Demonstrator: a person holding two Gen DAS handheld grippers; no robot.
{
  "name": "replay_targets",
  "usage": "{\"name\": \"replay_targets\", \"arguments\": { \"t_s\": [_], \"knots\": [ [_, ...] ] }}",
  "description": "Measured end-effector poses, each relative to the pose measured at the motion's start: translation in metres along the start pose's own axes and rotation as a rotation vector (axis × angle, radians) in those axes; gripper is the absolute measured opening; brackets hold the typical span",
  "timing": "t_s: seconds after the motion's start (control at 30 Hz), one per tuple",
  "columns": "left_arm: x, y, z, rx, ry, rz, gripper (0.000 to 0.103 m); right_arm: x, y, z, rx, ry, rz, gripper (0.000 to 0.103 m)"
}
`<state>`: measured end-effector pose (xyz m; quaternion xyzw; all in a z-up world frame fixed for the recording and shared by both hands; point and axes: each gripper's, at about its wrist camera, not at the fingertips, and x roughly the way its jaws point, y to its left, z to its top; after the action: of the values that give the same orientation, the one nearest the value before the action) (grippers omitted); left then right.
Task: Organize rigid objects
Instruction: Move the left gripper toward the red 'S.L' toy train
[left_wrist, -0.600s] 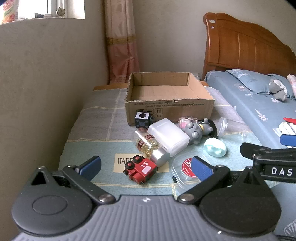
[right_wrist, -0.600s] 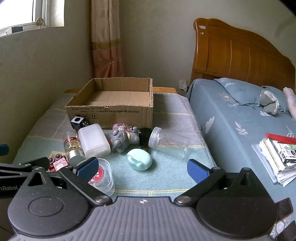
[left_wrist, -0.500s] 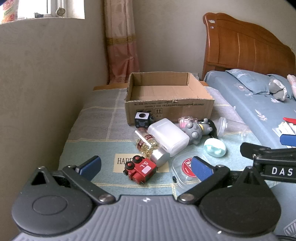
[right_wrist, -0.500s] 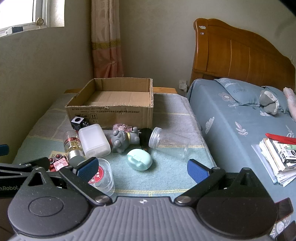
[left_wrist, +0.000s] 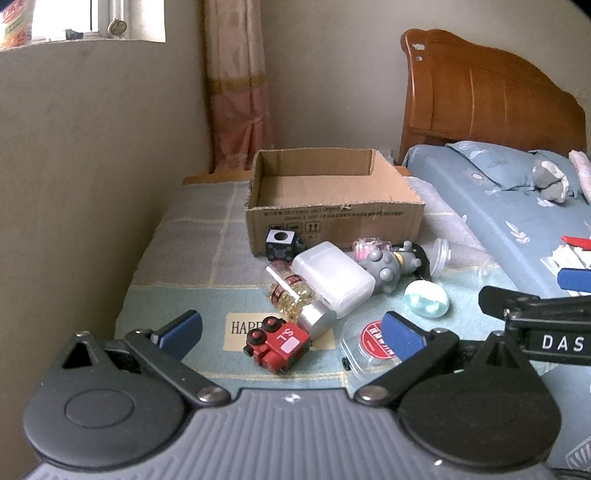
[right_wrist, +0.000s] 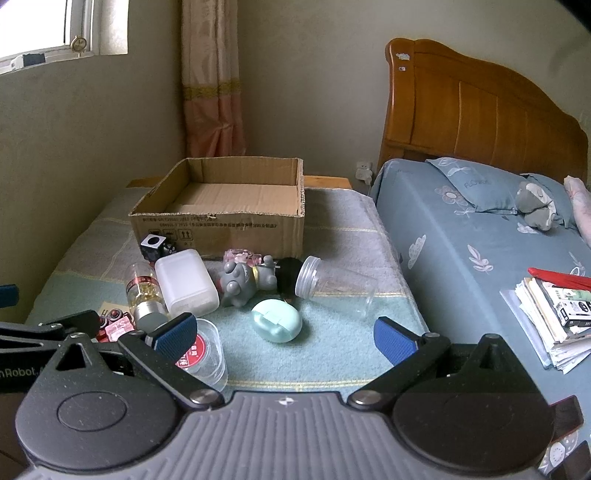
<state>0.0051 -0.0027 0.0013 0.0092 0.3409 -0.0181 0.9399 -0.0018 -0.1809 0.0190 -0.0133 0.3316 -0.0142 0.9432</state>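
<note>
A home bedroom. A carved wooden headboard (right_wrist: 480, 110) and blue floral pillow (right_wrist: 476, 184) lie far right. A pink curtain (right_wrist: 212, 92) hangs beside the far-left window (right_wrist: 55, 29).

Red toy truck (left_wrist: 277, 344) (floral blue bedsheet (right_wrist: 461, 254))

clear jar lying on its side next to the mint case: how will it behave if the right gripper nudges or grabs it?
The clear jar lies on its side and looks round, so a nudge will probably roll it across the blanket. It looks empty and thin-walled: likely light, perhaps flexing under a firm squeeze. Smooth plastic may slip between the pads, so gripping near the threaded mouth seems safer.
</note>
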Motion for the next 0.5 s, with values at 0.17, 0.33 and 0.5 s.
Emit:
{"name": "replay_targets", "arguments": {
  "t_s": [0.17,0.33,0.5],
  "knots": [
    [0.002,0.000,0.001,0.028,-0.021,-0.008,0.102,0.001,0.000,0.000,-0.003,0.000,0.001,0.103],
    [0.007,-0.002,0.002,0.082,-0.041,-0.017,0.102,0.008,0.001,0.002,-0.006,0.008,0.003,0.103],
    [0.018,0.003,0.001,0.109,-0.043,-0.059,0.102,0.016,-0.001,0.004,-0.006,0.016,0.010,0.103]
  ]
}}
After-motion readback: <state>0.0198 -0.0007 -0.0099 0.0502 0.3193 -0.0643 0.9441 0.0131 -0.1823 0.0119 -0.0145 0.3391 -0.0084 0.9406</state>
